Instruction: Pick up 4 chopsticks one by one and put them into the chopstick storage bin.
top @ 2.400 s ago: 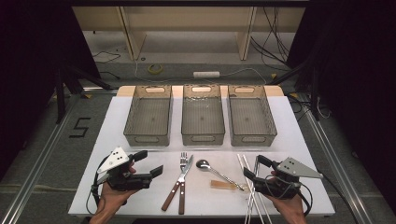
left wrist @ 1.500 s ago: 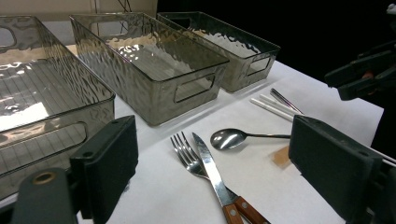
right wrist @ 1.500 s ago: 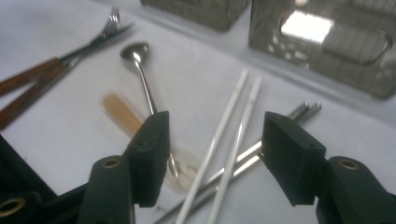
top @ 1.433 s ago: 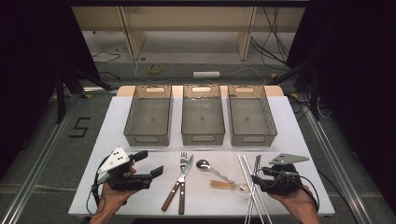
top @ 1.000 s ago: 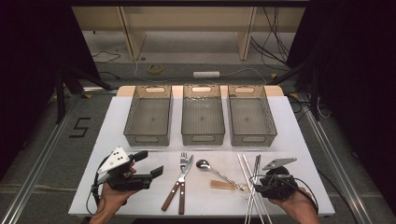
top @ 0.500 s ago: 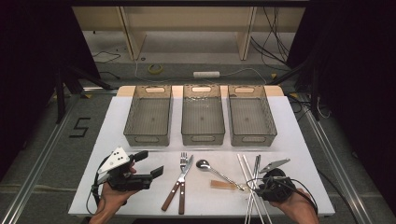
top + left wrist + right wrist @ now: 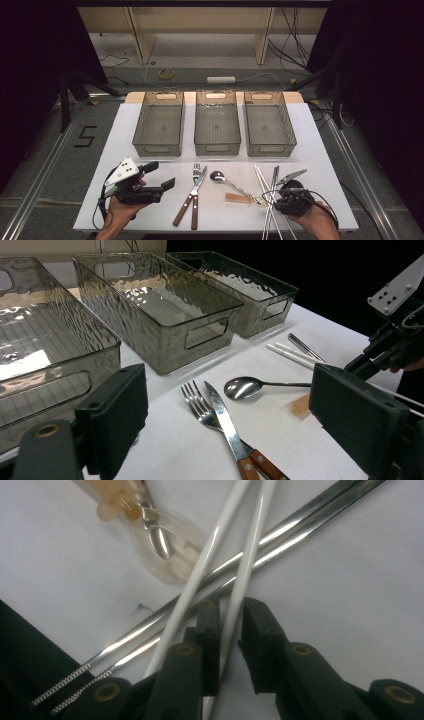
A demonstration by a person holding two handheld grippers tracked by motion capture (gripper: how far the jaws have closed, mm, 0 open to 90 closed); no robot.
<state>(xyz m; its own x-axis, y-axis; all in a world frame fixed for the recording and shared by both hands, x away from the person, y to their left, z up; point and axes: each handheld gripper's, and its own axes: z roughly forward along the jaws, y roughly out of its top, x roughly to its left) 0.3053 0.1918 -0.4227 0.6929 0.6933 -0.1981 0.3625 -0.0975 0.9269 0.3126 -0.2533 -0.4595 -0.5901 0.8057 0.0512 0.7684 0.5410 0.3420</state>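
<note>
The right tool (image 7: 231,611) pointed down at the white table (image 7: 325,150), its jaws narrowed around one of the two slim white chopsticks (image 7: 243,575); they had just been closing, yet a sliver of gap showed on each side of the stick, so the pads did not seem to press on it. That stick ran up and away from between the jaws, its partner (image 7: 200,575) lay just to the left of the left jaw, and the pair of shiny metal chopsticks (image 7: 280,535) crossed underneath both, slanting from lower left to upper right. The left tool (image 7: 142,182) hung still with its jaws wide apart and nothing between them. The likeliest slip, in my judgement, was that closing fully would catch only one white stick, or pinch a metal one along with it where they cross; a thin round stick could also roll out of flat pads or swing when lifted. Whether the jaw tips touched the table was hard to tell, and the sticks' near ends were hidden behind the tool's own body. A clear spoon-like piece with a tan handle (image 7: 162,555) sat beyond the jaws at upper left, its far end cut off.
</note>
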